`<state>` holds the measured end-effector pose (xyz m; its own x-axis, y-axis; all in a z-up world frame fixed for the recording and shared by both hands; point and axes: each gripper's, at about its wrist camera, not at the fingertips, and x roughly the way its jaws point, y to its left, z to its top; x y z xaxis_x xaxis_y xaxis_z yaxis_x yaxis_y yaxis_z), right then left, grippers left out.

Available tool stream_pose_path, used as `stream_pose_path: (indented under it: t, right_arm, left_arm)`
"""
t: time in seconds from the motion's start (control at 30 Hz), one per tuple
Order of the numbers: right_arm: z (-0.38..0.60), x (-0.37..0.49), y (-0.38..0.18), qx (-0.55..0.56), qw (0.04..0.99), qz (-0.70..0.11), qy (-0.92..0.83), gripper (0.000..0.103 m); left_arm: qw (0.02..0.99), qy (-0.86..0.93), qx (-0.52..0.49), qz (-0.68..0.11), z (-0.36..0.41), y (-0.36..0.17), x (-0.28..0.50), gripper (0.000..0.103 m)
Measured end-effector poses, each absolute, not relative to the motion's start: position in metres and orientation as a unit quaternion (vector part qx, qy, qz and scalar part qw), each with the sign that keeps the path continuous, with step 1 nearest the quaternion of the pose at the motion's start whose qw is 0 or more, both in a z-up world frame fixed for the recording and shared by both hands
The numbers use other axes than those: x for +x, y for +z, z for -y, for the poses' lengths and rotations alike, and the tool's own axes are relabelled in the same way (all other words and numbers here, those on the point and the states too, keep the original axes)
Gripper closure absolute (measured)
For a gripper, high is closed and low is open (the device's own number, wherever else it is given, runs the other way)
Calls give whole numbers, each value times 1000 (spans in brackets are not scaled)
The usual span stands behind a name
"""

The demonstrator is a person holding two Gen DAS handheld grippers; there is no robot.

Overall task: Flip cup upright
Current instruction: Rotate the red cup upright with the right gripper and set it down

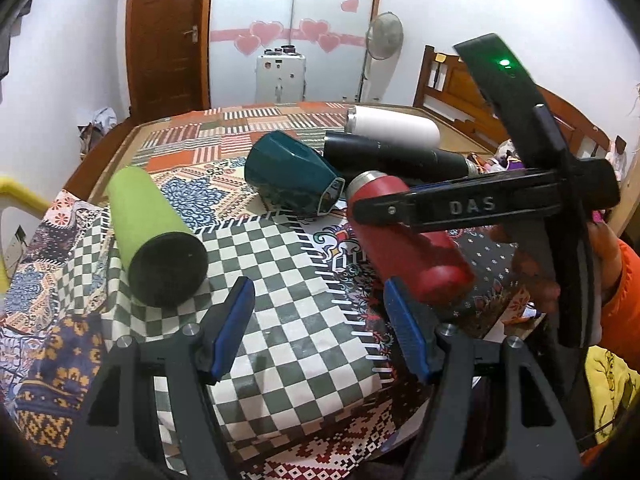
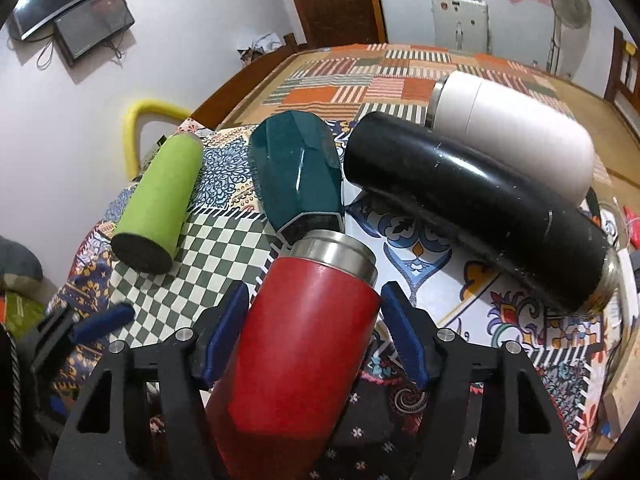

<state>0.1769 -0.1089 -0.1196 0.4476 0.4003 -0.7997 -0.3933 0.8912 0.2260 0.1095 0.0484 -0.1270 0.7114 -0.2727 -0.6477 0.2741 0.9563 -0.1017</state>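
A red cup [image 2: 304, 332] with a steel rim lies on its side on the patterned cloth, mouth pointing away; it also shows in the left wrist view [image 1: 404, 244]. My right gripper [image 2: 316, 336] is open, its blue pads on either side of the red cup's body, with small gaps. In the left wrist view the right gripper's black body [image 1: 480, 204] hangs over the red cup. My left gripper [image 1: 320, 328] is open and empty above the checkered cloth, left of the red cup.
A green cup [image 1: 152, 224], a teal faceted cup [image 1: 292, 176], a black bottle [image 1: 396, 156] and a white bottle [image 1: 392, 126] all lie on their sides on the table [image 1: 280, 120]. The teal cup touches the red cup's rim [image 2: 332, 248]. A wooden bed frame [image 1: 452, 88] stands at the right.
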Motion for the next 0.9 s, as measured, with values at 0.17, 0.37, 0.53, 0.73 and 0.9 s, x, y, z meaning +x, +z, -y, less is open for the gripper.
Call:
stream_pose_path:
  t: [0.17,0.37,0.53,0.73,0.9]
  right_arm:
    - [113,168,-107,5,860,-449,243,40]
    - [115,155,-89,-13,888,-394,237,41]
    - [113,140,-81,-35,909,-350,226,42]
    - [108,133,-78,-70,921,-316,219,44]
    - [109,129,-79,-80,923,-306,219,44]
  left_arm:
    - [929,-140,-2,-344,-49,-120,106,36]
    - [934,-135,-4,-332,-49,-110,109,36]
    - [935,-131,-2,-330,-46,-108,110,35]
    - [937,-129,3,-326,-43,-109,110,31]
    - [936,-130,3,-327,-44,-112,112,29]
